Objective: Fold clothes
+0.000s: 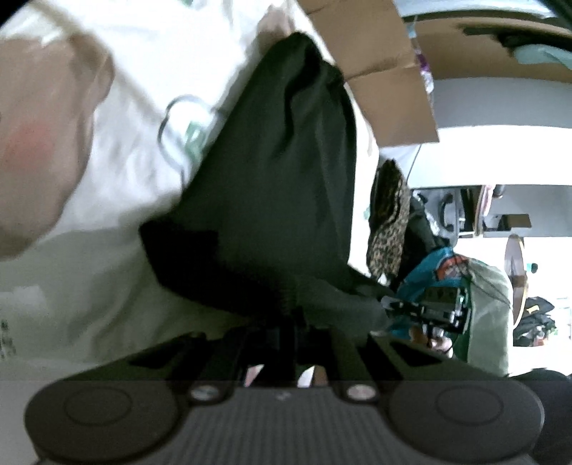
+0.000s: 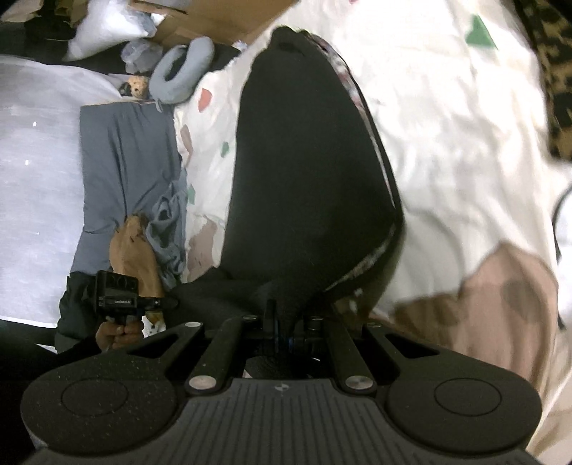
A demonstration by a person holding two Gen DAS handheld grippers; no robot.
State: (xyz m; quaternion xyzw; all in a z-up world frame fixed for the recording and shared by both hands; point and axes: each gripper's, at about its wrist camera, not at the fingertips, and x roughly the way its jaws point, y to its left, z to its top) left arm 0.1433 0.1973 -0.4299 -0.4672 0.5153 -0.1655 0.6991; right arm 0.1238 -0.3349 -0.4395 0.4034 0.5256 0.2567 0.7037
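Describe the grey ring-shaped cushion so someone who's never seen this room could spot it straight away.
Start at the white patterned bedspread and follow it to its far corner, near the cardboard box. The neck pillow lies there, beyond the folded blue-grey cloth. It is the only curved, padded ring.

- Left gripper (image 1: pixel 287 314): matte black, ribbed centre plate flanked by two round, disc-shaped housings.
- Silver screw heads (image 1: pixel 204 392) cap the linkage bars just beside that ribbed plate.
- Right gripper (image 2: pixel 282 314): same black build, speckled discs, small logo on its ribbed plate.
- Dark sleeve (image 2: pixel 71 307) beside the other gripper's boxy black camera (image 2: pixel 117 288).
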